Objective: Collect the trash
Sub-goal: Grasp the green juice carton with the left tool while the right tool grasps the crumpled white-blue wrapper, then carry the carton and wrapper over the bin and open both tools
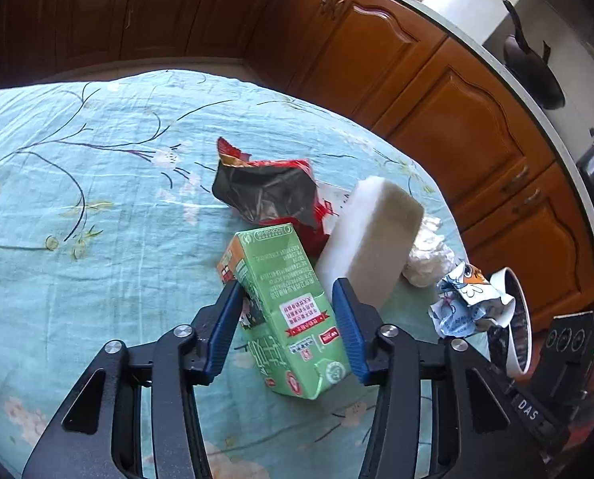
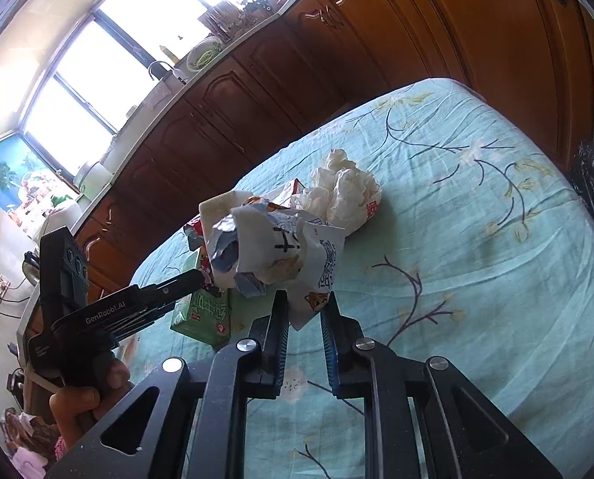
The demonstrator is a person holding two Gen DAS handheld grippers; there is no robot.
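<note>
The left tool (image 1: pixel 287 321) straddles a green cardboard drink carton (image 1: pixel 287 311) lying on its side on the desk, which is covered by a turquoise floral cloth (image 1: pixel 97 199); its blue pads (image 1: pixel 349 327) flank the carton's two long sides, one touching or nearly so, though whether both press cannot be told. Straddling the narrow width looks like the sensible grip, since the carton is long and flat-sided. The right tool (image 2: pixel 304 315) is pressed together on the lower edge of a crumpled white-and-blue printed paper wrapper (image 2: pixel 281 247), which stands clear above the cloth, probably so it can be carried to the white-rimmed bin with a black liner (image 1: pixel 516 319) at the desk's edge. The remaining trash sits in a tight cluster just beyond the carton: a torn red-and-black foil snack bag (image 1: pixel 269 195), a white foam block (image 1: pixel 373 239) leaning upright against it, and a wadded white tissue (image 1: pixel 428 259) beside the block. The carton looks intact, slightly dented, its printed face upward.
</note>
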